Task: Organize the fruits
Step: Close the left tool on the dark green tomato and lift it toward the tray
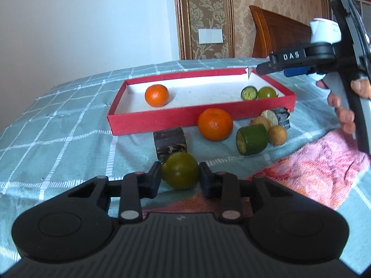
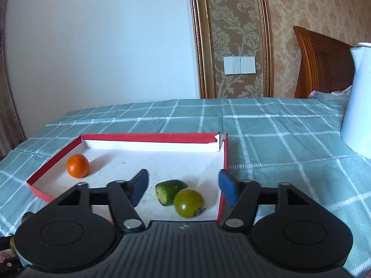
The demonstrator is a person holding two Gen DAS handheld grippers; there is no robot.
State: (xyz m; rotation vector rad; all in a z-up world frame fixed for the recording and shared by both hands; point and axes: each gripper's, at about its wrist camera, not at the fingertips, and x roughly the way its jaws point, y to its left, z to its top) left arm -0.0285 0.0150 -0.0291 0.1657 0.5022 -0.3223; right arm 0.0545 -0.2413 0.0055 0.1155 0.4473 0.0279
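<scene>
The left gripper (image 1: 180, 173) clamps a green fruit (image 1: 180, 170) on the bedspread (image 1: 58, 120), short of the red tray (image 1: 167, 121), so it looks ready to lift over that wall, while the right gripper (image 2: 183, 186) hangs empty and parted above the tray's sorted green pieces.

We see our black ribbed left gripper (image 1: 180, 177), silver screws; the right gripper (image 2: 183, 186) bears blue pads, perhaps rubber.

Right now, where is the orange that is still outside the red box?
In the left wrist view the orange lies on the checked cloth, against the red box's near wall, right of centre, with the cut green fruit to its right.
</scene>
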